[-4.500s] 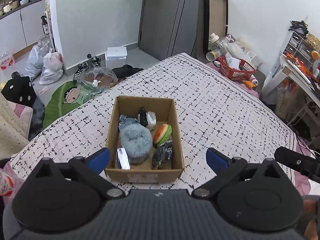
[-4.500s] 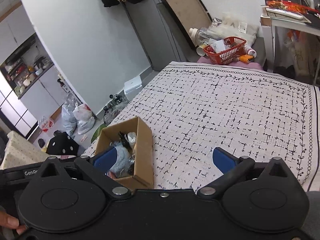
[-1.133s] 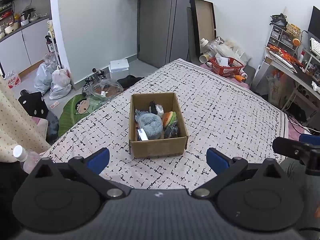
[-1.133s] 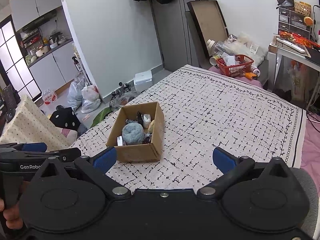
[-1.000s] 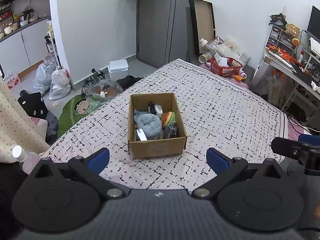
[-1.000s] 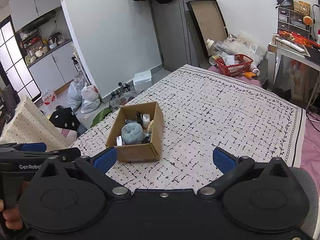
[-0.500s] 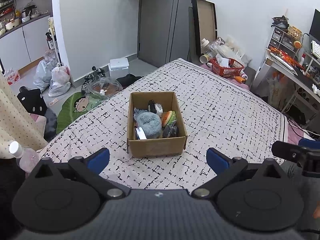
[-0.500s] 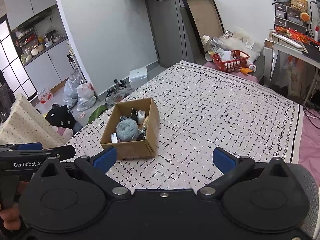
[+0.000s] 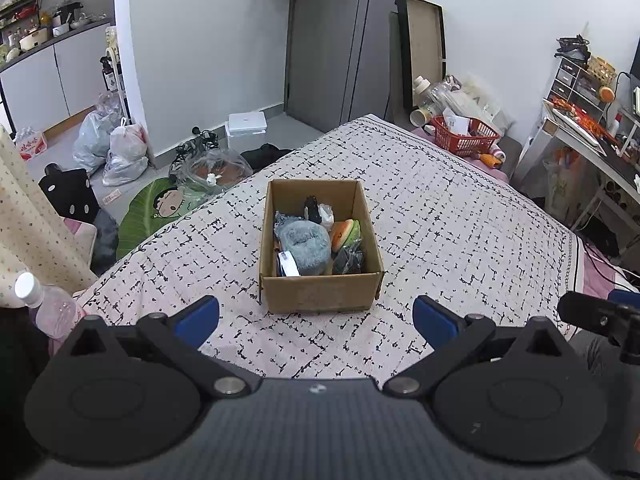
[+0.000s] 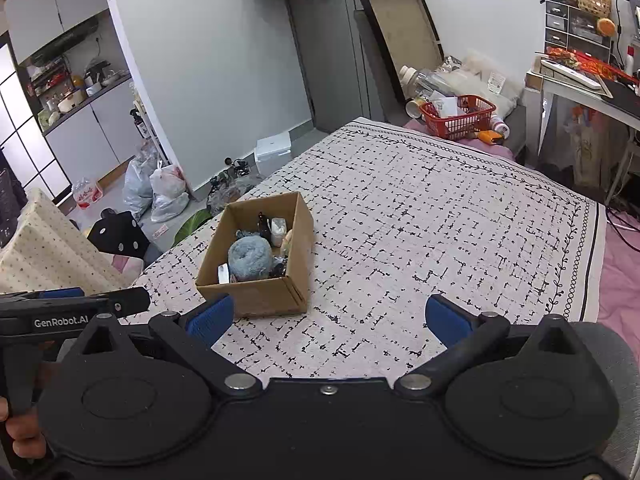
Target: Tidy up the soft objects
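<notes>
An open cardboard box [image 9: 320,294] stands on the bed, also seen in the right wrist view [image 10: 256,294]. Inside lie a fluffy grey-blue plush [image 9: 306,242], a watermelon-slice plush [image 9: 346,234], a dark bundle [image 9: 348,260] and other small items. My left gripper [image 9: 316,322] is open and empty, held back from the box's near side. My right gripper [image 10: 328,322] is open and empty, to the right of the box and back from it.
The bed has a white bedspread with black dashes [image 9: 460,232]. A red basket [image 9: 466,138] sits at its far end. A plastic bottle [image 9: 48,304] stands at the near left. Bags and clutter [image 9: 120,152] lie on the floor to the left; a desk [image 10: 580,84] stands right.
Both grippers have pulled back and up from the box, which now looks smaller and farther. Both stay open and empty.
</notes>
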Demonstrator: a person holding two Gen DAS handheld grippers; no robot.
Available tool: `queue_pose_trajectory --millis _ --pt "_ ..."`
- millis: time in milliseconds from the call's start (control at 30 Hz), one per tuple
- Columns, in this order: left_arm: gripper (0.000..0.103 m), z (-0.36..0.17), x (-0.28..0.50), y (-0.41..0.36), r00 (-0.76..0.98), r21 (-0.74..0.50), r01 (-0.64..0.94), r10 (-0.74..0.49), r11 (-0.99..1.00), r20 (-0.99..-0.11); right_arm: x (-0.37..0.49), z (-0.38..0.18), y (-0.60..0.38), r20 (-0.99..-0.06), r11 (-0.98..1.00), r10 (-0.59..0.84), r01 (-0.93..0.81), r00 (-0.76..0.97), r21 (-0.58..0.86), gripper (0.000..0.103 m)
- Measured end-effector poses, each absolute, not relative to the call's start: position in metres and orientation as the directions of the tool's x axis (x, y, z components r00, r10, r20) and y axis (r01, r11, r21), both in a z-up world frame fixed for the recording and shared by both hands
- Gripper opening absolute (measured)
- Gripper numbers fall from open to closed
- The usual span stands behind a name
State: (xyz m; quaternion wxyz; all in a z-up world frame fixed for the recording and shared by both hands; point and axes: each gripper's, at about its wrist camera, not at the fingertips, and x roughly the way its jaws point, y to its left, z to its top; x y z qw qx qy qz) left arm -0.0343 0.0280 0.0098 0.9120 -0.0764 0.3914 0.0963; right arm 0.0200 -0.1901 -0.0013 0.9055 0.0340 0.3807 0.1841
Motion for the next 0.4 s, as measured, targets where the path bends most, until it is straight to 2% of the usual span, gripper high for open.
queue_pose_trajectory --millis 400 --pt "0.102 0.0088 -0.0327 0.0227 0.696 -0.059 -0.225 0.118 0.973 -0.709 0.0236 -0.0069 -0.1937 -0.679 0.934 0.351 -0.289 0.645 0.208 0.103"
